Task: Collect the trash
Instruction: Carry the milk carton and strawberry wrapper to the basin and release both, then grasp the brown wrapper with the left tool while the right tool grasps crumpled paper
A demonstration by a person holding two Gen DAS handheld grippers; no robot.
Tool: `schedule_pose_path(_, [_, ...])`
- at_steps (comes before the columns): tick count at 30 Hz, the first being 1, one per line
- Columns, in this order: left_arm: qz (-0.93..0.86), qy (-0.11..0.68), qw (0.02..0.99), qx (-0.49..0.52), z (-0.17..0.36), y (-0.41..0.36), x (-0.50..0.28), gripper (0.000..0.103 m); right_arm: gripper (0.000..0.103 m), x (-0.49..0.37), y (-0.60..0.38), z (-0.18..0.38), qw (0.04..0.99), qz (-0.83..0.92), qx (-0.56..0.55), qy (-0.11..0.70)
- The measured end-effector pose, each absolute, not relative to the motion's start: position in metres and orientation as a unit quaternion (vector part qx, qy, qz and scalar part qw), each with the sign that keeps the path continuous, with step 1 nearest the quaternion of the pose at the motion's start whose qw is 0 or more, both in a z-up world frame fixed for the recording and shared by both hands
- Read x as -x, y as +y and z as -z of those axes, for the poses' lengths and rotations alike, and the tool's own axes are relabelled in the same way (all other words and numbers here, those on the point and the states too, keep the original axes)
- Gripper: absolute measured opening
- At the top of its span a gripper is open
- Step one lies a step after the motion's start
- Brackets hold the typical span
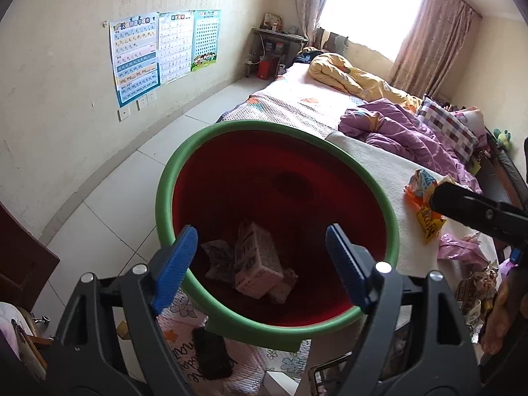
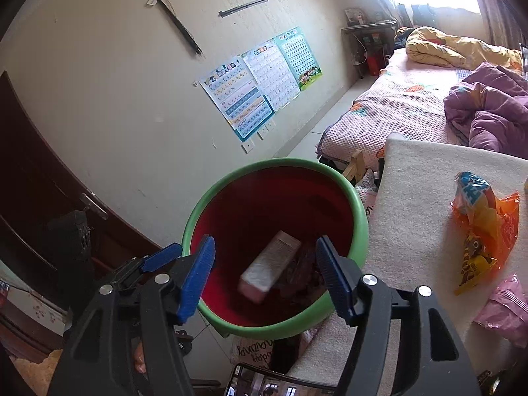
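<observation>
Both hand-held grippers open over bin [image 1: 171, 178] w/ carton [image 1: 257, 260].

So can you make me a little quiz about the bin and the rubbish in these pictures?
1. True or false: the red bin with the green rim is empty.
2. Which piece of trash still lies on the white cloth? A) the orange snack bag B) a glass bottle C) a banana peel
3. Fill in: the jaws of the left gripper and of the right gripper are both ____.

Key: 1. False, a pale carton and other scraps lie at the bottom. 2. A; a pink plastic bag lies near it too. 3. Open, with nothing between them.
</observation>
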State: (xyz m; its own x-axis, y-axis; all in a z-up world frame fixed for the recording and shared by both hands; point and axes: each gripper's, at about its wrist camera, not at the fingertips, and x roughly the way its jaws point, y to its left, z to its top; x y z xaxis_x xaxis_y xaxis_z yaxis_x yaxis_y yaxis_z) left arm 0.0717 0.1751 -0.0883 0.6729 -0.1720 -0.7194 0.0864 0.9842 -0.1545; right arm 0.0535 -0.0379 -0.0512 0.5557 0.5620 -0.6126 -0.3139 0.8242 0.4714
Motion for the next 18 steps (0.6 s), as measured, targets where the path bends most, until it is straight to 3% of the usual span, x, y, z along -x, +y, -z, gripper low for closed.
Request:
schedule_pose_path(2, [0.072, 0.396, 0.914, 0.054, 0.086, 0.172, -0.07, 0.078, 0.066, -0.045, -0.048, 0.052, 0.869, -0.248, -0.157, 0.398])
schedule_pose_path(4, [0.075, 0.392, 0.915, 0.055, 0.084, 0.167, -0.067, 0.078, 0.076, -0.038, -0.061, 0.052, 0.87, -0.242, -0.159, 0.4])
schedule_pose_path(18, [0.183, 0.419, 0.889, 0.043, 0.086, 0.052, -0.031, 0.078, 0.076, 0.006, -0.215, 0.059, 0.891, -0.133, -0.08, 0.426])
